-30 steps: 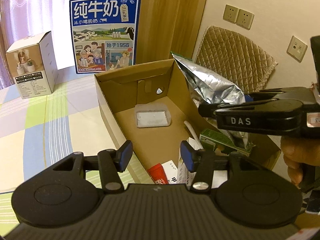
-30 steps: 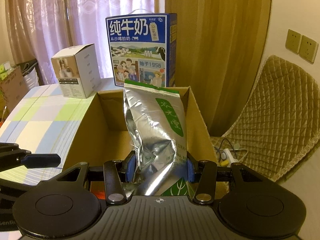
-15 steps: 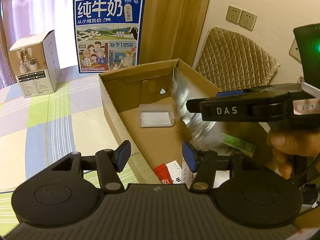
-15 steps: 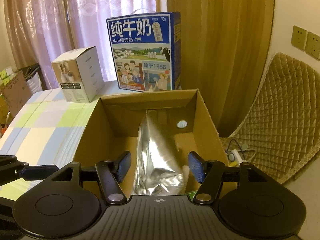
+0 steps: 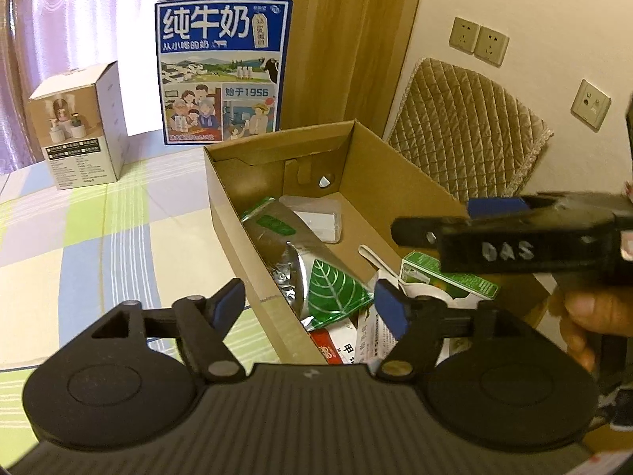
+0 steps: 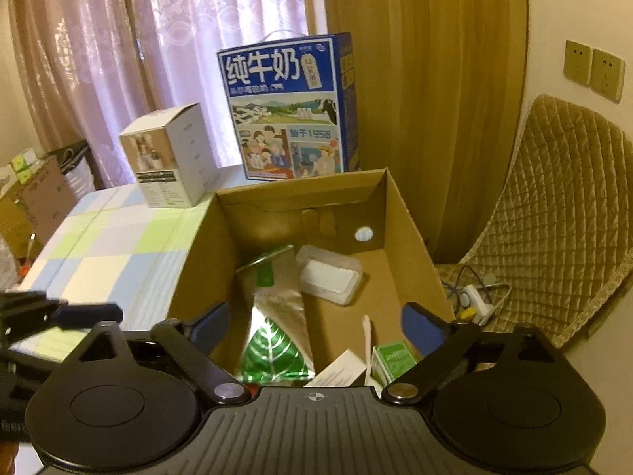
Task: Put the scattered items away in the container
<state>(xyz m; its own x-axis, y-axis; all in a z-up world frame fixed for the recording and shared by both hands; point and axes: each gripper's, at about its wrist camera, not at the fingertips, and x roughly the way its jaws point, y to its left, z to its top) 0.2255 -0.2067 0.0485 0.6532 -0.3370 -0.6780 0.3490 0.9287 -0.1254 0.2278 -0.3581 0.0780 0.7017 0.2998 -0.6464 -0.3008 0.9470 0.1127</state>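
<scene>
Cardboard box (image 6: pixel 399 213): the container I am filling; it sits on the checked tablecloth (image 6: pixel 103 245) and takes up the centre of both views.
White carton (image 5: pixel 79 134): at ten o'clock from the box in the left wrist view, standing on the cloth, well apart from the box.
Milk case (image 5: pixel 221 71): blue, upright at twelve o'clock, just behind the box's far wall.
My left tongs (image 5: pixel 310 303): released, fingers spread and holding nothing, hanging over the box's near corner.
Foil pouch (image 6: pixel 277 308): lying flat inside the box along its nine o'clock wall, green leaf end towards me.
Clear lidded tub (image 6: pixel 330 279): at one o'clock from the pouch, its corner touching or just beside the pouch; I cannot tell which.
White spoon (image 6: pixel 367 340): at three o'clock from the pouch, handle pointing to the far wall.
Green carton (image 6: pixel 393 358): low at five o'clock, among papers I cannot read.
My right tongs (image 6: pixel 314 326): released, fingers wide apart over the pouch and clear of it.
Step in hand: I judge the pouch delivered, so I should lift the right tongs straight up and keep them spread, so that neither finger snags the foil.
Next: look over the cloth for loose items; from here I see none.
</scene>
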